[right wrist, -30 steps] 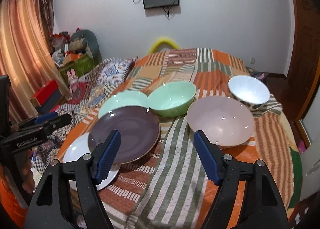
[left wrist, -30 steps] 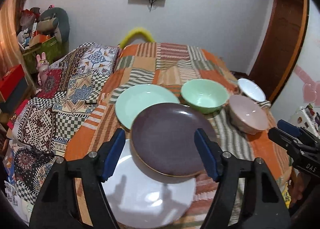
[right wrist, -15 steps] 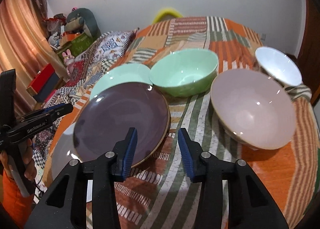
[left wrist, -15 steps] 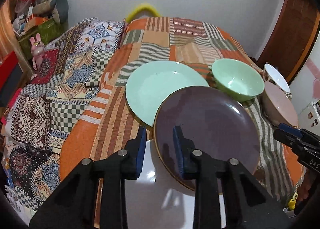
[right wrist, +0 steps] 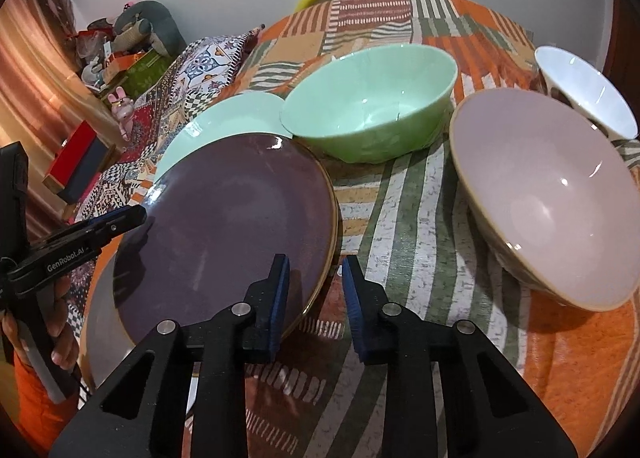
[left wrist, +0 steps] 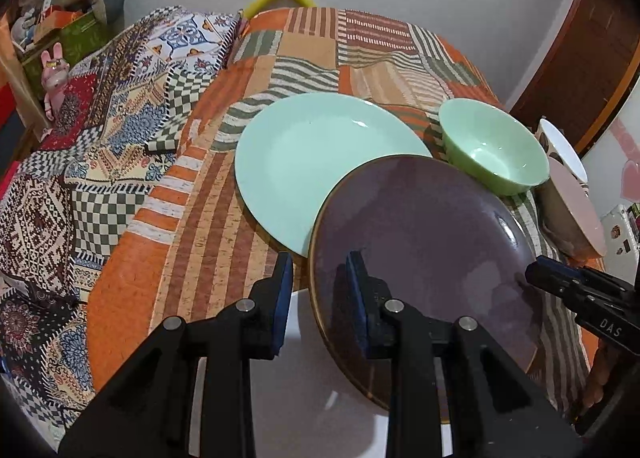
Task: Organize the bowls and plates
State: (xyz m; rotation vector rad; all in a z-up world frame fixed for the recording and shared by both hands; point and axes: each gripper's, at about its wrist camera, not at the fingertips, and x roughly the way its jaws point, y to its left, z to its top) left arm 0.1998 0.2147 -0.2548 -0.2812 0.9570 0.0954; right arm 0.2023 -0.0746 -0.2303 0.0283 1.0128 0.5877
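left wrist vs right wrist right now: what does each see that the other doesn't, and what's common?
Left wrist only: the full face of the mint plate, the right gripper reaching the purple plate's far rim, and the left gripper straddling that plate's near rim.

Right wrist only: the pink bowl face-on and the white bowl's interior.

Both: the purple plate, green bowl, and white plate underneath.

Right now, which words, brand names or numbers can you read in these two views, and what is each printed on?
"DAS": white letters on the black right gripper body, seen from the left wrist view; anything further is cut off.
"GenRobot.AI": white letters on the black left gripper arm, seen from the right wrist view.
The stickers on the white appliance at the right edge are too small to read.
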